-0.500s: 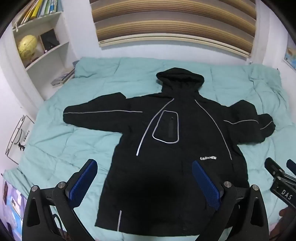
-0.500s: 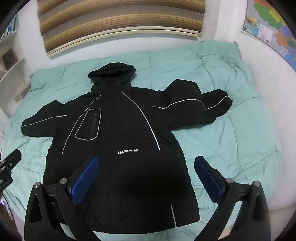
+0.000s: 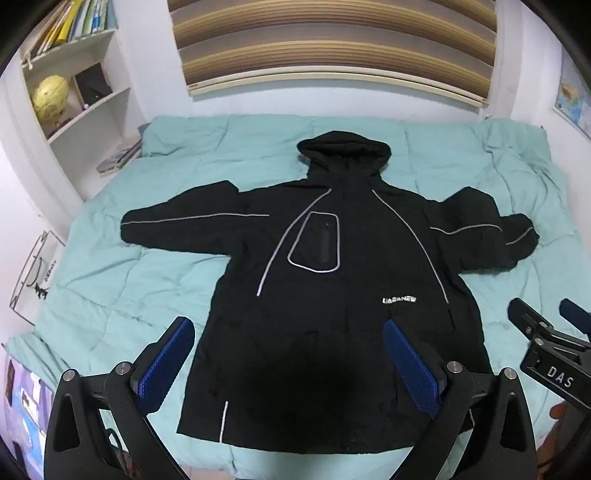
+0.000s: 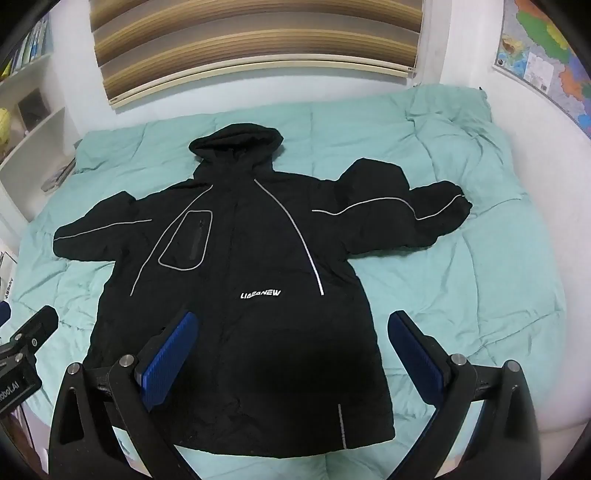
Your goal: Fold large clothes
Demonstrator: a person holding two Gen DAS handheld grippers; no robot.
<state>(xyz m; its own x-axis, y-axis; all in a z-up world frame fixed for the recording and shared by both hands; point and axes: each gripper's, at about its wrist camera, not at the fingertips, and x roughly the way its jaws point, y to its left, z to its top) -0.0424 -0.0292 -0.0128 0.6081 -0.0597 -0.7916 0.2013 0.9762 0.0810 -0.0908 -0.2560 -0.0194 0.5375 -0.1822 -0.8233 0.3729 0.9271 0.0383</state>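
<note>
A large black hooded jacket with thin grey piping and a white chest logo (image 3: 332,295) lies spread flat, front up, in the middle of a bed covered by a rumpled mint-green quilt (image 3: 110,280). Its hood points to the far wall, its hem to the near edge, and both sleeves stretch out sideways; the right sleeve (image 4: 402,214) is bunched and partly doubled on itself, while the left sleeve (image 3: 184,229) lies straighter.

The left gripper (image 3: 288,363) hangs above the near part of the jacket with its blue-padded fingers (image 3: 166,365) spread wide and nothing between them. The right gripper (image 4: 291,358) hovers likewise over the hem area, jaws wide apart and empty; its right finger sits over bare quilt beside the jacket's edge. Nothing lies on the jacket itself.

On the far wall hangs a brown-and-cream striped window blind (image 3: 340,48). At the far left stands a white open bookshelf (image 3: 107,103): its top compartment holds upright books (image 3: 70,22), the one below a yellow globe (image 3: 50,96) beside a dark box. A few flat books (image 3: 118,160) lie just beside the quilt's far-left corner. A colourful wall map (image 4: 546,55) hangs at the right.
</note>
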